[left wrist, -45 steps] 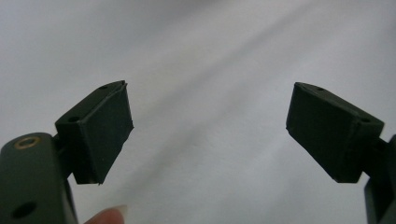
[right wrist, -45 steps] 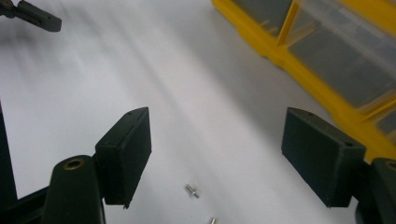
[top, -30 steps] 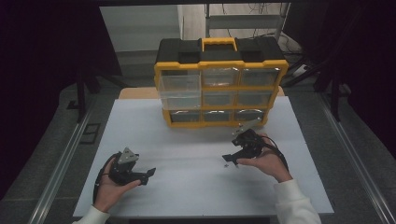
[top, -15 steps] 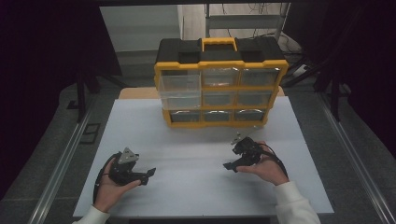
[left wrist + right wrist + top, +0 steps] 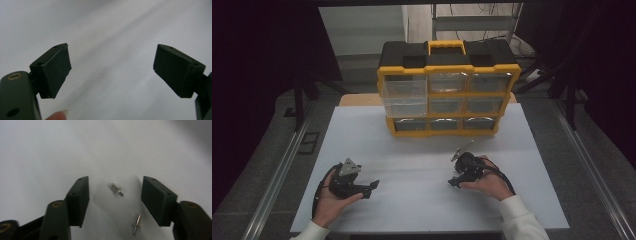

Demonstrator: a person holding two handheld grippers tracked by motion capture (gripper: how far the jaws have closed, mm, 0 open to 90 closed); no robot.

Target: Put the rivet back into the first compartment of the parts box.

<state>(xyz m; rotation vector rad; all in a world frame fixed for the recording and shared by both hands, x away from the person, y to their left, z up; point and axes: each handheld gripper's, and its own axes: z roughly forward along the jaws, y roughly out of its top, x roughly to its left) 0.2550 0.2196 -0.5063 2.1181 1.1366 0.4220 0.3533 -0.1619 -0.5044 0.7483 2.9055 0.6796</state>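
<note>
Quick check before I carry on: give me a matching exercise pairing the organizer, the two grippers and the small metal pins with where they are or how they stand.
Things:
1. drawer organizer
2. left gripper
3. right gripper
4. metal pins

States:
A. lying on the white table between black jaws
B. jaws wide apart over bare table
C. yellow and black, at the table's far edge
D. jaws have just been closing, either side of two small parts, not yet pressing on them

Pairs: 1-C, 2-B, 3-D, 4-A
</note>
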